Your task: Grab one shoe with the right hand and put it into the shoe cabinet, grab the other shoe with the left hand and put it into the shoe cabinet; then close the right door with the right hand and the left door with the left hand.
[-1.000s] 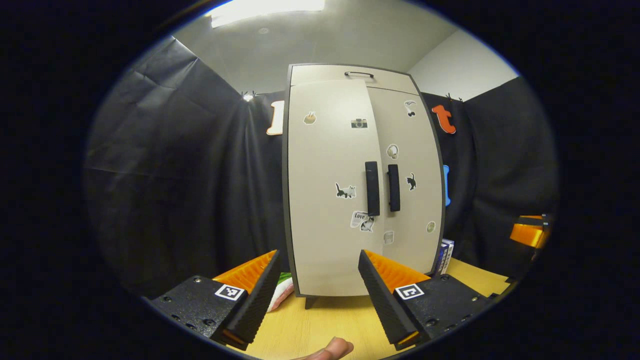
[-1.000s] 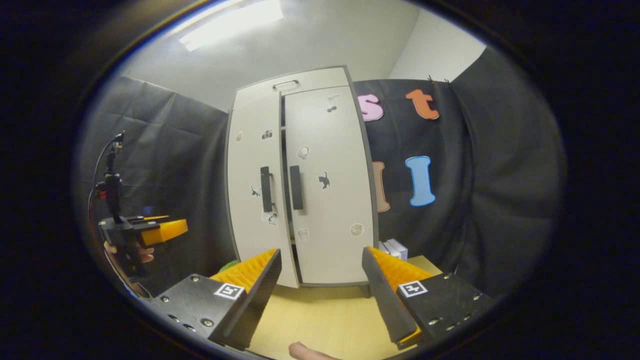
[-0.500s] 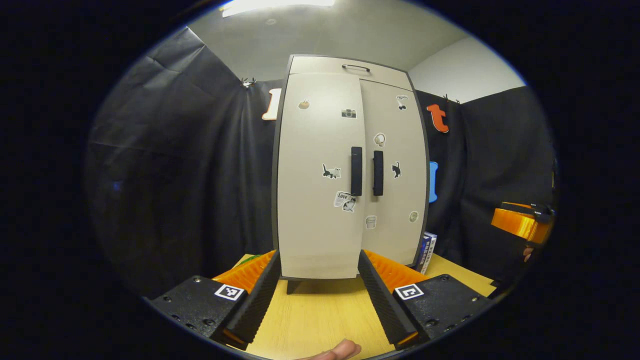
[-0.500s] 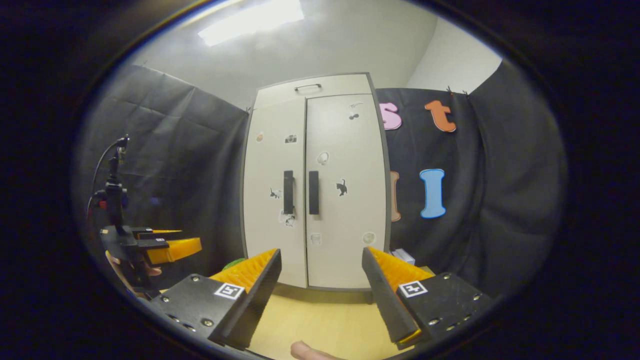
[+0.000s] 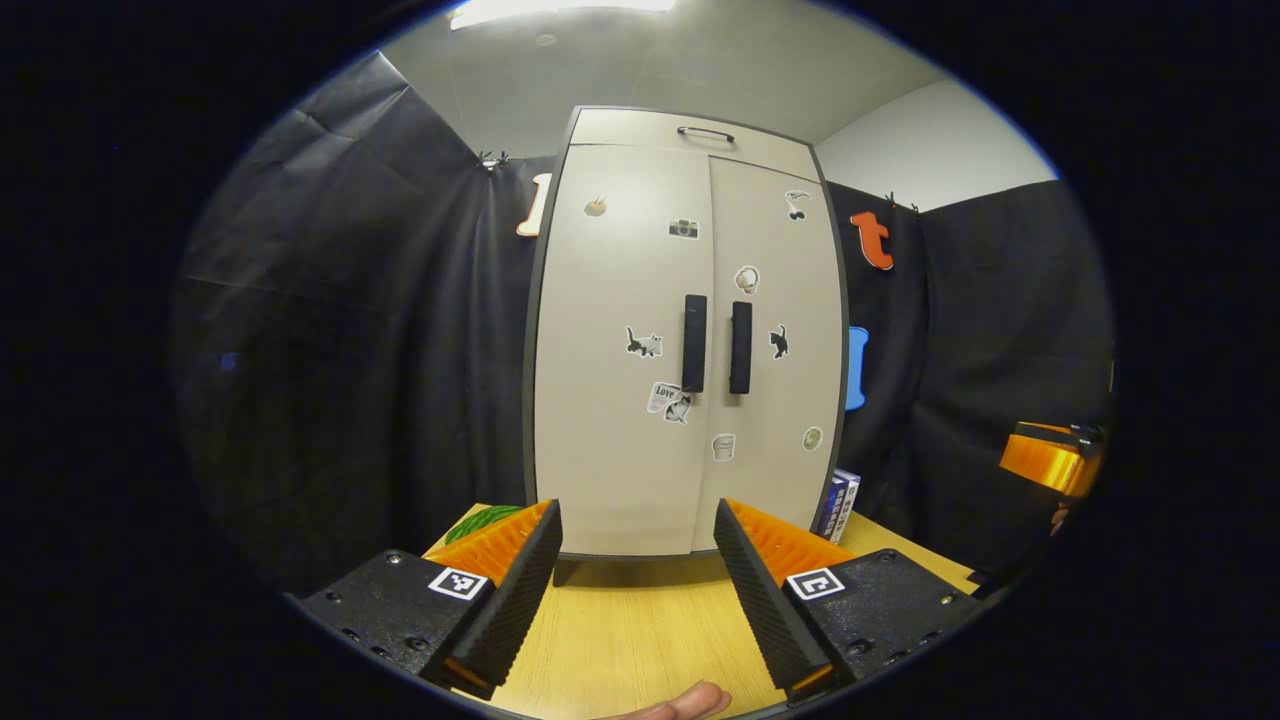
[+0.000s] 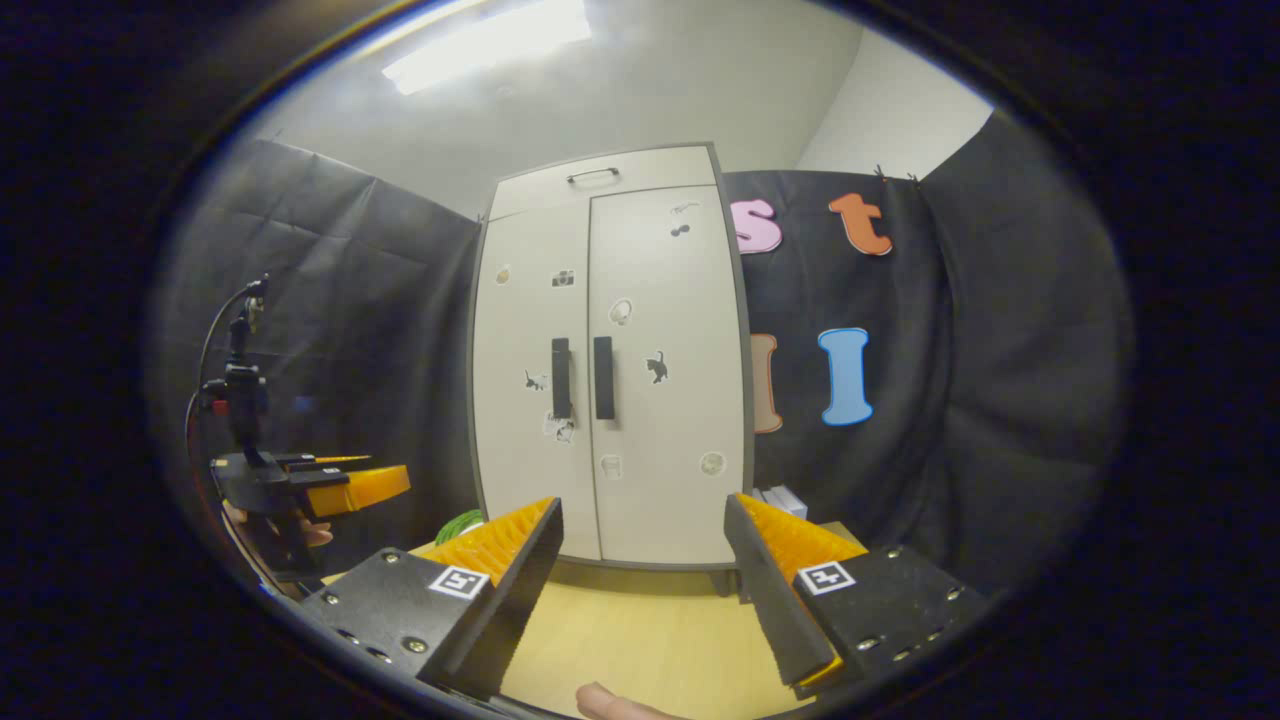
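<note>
Between the spread fingers of the left gripper point(image 5: 635, 590) nothing is held; the jaws are kept wide apart over the pale wood-grain tabletop point(image 5: 640, 640), well short of the cabinet, which suggests that no further push is intended. The inner faces of its fingers point(image 5: 520, 590) are seen to be ridged and wedge-shaped, a form suited to gripping soft things. A fingertip of the holding hand point(image 5: 685, 703) is glimpsed at the lower edge.

The right gripper point(image 6: 640, 590) is likewise held open and empty above the same tabletop, drawn back from the cabinet, and the left gripper is also seen off to the side in the right gripper view.

Farther out, the tall cream shoe cabinet with a dark frame point(image 5: 690, 330) is seen standing on the table. Its left door point(image 5: 615, 350) and right door point(image 5: 775, 340) are both judged closed, lying flush with the two black vertical bar handles point(image 5: 694, 342) side by side. The smooth, matte panels are dotted with small stickers. The shoes are presumed to be inside, hidden behind the doors, so the task appears finished.

Beside the cabinet's base a small upright box point(image 5: 836, 503) and something green point(image 5: 480, 521) are noticed against the creased black cloth.
</note>
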{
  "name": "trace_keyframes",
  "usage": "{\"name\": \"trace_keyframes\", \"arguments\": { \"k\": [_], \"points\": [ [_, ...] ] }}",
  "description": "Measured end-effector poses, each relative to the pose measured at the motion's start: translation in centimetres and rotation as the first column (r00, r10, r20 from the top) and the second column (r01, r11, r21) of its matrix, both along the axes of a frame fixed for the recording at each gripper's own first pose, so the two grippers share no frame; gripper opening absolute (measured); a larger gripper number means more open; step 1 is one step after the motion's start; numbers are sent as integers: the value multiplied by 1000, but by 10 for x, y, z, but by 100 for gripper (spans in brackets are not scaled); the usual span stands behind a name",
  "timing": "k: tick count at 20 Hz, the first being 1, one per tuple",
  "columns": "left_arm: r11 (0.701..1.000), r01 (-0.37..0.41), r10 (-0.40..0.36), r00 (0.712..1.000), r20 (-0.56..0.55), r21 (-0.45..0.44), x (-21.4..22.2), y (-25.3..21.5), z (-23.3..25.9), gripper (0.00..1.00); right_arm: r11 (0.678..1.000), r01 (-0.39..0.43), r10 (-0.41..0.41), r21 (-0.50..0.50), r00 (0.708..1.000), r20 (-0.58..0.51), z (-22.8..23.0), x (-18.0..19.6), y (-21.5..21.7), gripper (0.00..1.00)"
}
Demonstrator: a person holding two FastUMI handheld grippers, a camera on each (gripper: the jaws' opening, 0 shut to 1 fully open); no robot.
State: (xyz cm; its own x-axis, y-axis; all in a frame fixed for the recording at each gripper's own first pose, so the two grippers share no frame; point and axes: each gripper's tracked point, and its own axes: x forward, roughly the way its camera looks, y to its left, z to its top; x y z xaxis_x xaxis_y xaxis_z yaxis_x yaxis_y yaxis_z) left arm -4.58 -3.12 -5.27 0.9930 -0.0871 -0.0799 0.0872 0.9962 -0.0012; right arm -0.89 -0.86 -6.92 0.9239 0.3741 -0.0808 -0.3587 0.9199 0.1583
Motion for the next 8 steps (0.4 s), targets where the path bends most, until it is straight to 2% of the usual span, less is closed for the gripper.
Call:
{"name": "trace_keyframes", "arguments": {
  "k": [8],
  "points": [
    [999,46,-47,999,13,28,-6,-40,5,93,1000,24,-24,15,1000,11,-6,-8,-29,95]
  ]
}}
